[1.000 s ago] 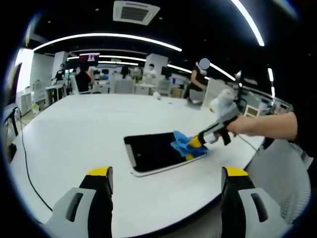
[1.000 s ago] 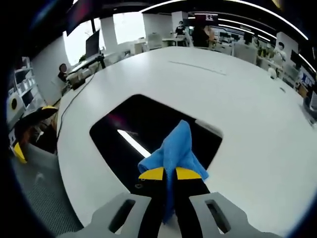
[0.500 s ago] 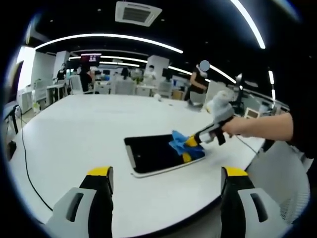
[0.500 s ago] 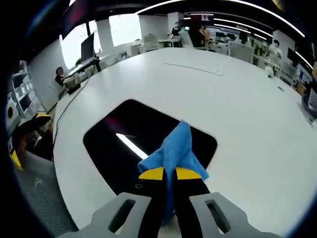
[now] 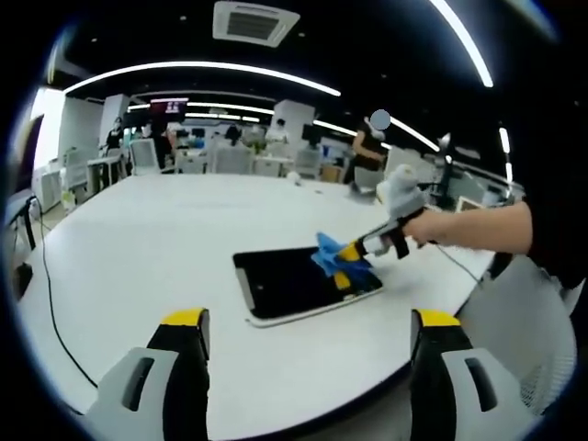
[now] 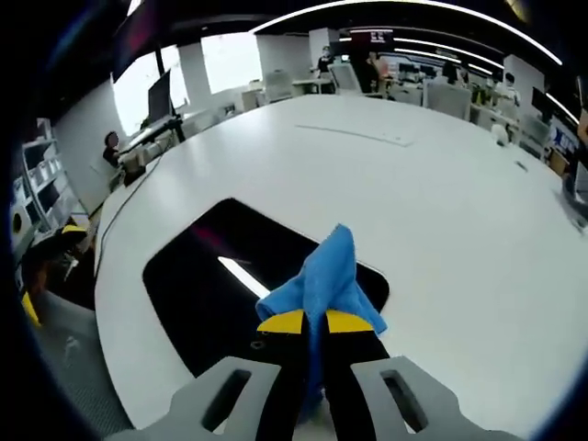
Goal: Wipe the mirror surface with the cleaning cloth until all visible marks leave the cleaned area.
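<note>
- Right gripper now further in over the mirror, shifted from the edge at 3 o'clock toward 12 in the left gripper view.
- Blue cloth carried along, now over the dark glass rather than its near corner.
- More mirror showing at 9 o'clock of the jaws in the right gripper view.

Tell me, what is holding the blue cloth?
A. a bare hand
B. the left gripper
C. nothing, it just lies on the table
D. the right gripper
D: the right gripper has its jaws shut on the blue cloth over the mirror; the left gripper is open.
</note>
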Motion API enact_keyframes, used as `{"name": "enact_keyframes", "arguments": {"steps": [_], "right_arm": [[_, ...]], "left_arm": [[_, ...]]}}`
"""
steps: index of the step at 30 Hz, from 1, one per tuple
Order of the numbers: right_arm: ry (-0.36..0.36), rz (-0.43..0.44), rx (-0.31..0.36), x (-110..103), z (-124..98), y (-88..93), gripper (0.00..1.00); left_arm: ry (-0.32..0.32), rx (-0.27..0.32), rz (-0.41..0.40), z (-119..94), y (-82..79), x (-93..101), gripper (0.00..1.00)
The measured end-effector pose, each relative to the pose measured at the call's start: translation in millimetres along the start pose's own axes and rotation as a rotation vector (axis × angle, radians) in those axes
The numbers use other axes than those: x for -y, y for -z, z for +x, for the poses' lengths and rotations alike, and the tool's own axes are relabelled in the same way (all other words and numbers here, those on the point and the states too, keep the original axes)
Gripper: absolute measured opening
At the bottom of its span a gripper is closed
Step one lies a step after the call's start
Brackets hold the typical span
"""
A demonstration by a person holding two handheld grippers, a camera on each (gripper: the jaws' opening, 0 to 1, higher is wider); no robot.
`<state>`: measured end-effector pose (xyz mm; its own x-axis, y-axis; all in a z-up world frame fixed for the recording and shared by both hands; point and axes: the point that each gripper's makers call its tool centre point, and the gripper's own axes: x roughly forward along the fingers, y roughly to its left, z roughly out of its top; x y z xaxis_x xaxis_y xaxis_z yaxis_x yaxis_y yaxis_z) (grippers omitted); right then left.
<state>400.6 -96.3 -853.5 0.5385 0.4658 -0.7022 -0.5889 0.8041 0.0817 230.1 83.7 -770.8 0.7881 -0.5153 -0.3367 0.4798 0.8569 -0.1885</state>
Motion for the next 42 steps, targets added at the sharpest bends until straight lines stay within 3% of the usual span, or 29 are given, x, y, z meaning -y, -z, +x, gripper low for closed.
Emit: {"name": "enact_keyframes", "arguments": {"steps": [7, 18, 29, 42], "right_arm": [[-0.003, 0.008, 0.011, 6.5, 6.0, -7.7, 0.01], [-0.003, 0.016, 0.016, 14.2, 13.0, -16.4, 0.01], [0.007, 0.022, 0.082, 26.0, 21.0, -22.2, 0.01], [0.028, 0.011, 0.113, 33.2, 26.0, -26.4, 0.01]], "left_arm": [[0.02, -0.018, 0.014, 1.8, 2.3, 2.9, 0.93], [-0.002, -0.022, 0.009, 1.1, 3.2, -1.3, 0.95], [-0.009, -0.011, 0.007, 0.3, 1.6, -2.7, 0.94], [-0.015, -0.015, 0.008, -0.4, 2.3, -3.4, 0.94]]}}
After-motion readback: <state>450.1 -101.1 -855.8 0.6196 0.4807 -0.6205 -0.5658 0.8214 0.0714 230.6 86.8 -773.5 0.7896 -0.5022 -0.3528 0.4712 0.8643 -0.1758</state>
